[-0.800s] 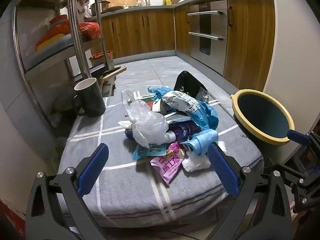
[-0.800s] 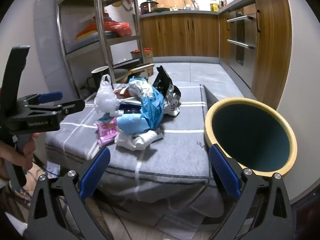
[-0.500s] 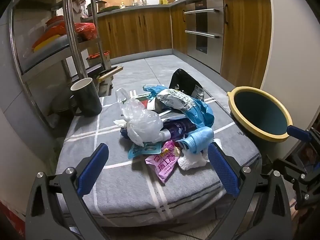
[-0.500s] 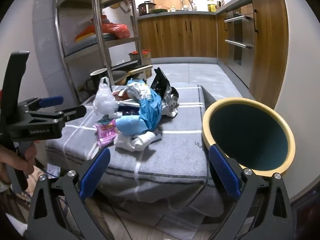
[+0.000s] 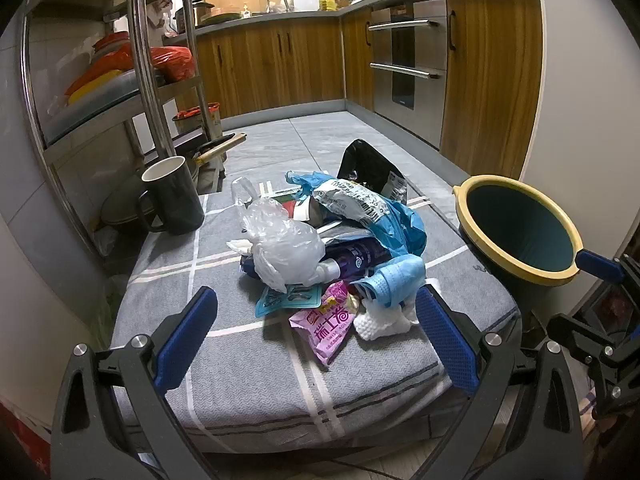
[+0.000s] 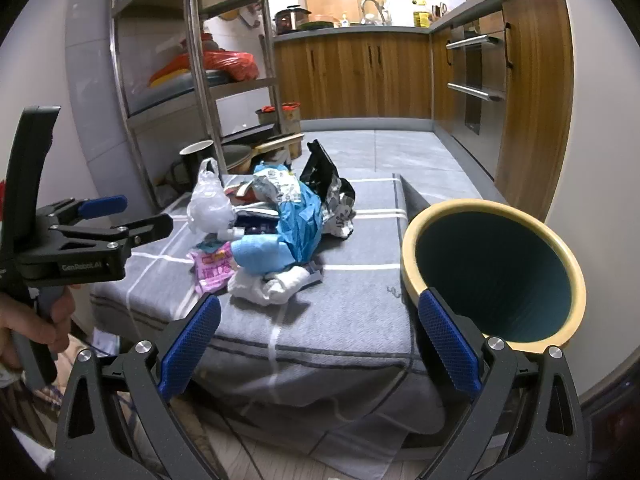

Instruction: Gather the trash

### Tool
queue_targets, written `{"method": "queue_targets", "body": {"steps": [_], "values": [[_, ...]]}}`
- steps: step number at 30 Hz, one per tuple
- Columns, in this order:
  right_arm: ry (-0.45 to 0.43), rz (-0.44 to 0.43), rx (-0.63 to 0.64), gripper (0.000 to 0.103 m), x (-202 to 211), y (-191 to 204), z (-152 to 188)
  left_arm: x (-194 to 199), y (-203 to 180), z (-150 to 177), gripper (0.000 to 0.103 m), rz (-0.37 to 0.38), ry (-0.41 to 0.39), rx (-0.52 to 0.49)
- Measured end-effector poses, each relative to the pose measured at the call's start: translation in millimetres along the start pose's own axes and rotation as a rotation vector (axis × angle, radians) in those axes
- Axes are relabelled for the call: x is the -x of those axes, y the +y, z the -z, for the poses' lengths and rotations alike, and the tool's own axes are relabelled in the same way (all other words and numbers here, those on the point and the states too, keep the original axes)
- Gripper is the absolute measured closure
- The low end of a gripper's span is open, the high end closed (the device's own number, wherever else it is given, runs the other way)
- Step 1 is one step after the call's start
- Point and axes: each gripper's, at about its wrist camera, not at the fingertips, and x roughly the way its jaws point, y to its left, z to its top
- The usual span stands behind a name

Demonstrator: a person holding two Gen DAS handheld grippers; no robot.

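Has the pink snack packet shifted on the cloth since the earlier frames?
No. The pink snack packet lies with its lower tip beside the same lengthwise white stripe of the grey cloth as before.

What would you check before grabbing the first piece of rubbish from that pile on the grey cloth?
1. Left gripper open and holding nothing: ok.
2. Right gripper open and holding nothing: ok.
3. Bin mouth unblocked, beside the cloth: ok.
4. A loose piece at the near edge of the pile: ok, the pink wrapper and the white tissue lie in front.
5. Dark mug apart from the pile: ok.
6. Whether the pieces are tangled together: cannot tell.
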Motion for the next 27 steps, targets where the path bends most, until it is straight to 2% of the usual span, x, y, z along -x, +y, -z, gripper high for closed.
{"method": "queue_targets", "body": {"steps": [27], "values": [[0.013, 0.002, -0.020, 0.005, -0.5, -2.9, 0.0, -2.7, 0.7, 1.7, 0.006, 0.008, 0.005, 0.015]]}}
